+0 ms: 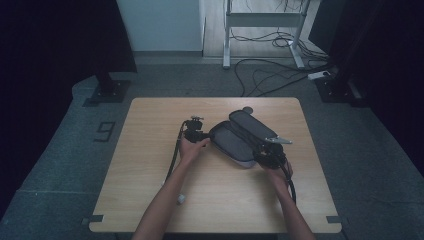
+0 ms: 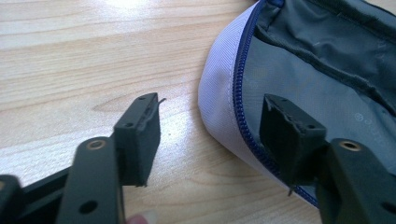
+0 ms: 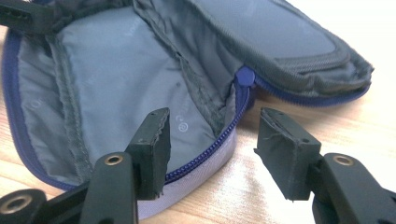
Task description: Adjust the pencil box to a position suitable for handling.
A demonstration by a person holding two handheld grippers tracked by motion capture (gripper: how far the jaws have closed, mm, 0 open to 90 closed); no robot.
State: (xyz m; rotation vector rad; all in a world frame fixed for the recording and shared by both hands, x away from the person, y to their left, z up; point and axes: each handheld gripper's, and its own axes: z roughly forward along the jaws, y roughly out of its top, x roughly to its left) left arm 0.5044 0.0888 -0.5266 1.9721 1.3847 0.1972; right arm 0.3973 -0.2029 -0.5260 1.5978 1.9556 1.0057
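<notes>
One grey pouch (image 1: 239, 137) lies unzipped on the single wooden table (image 1: 150, 200), its blue zipper (image 3: 219, 137) showing. Two grippers flank it: the left gripper (image 2: 210, 128) is spread, straddling the pouch's rim; the right gripper (image 3: 212, 140) gapes at the opposite end, seemingly untouching.
</notes>
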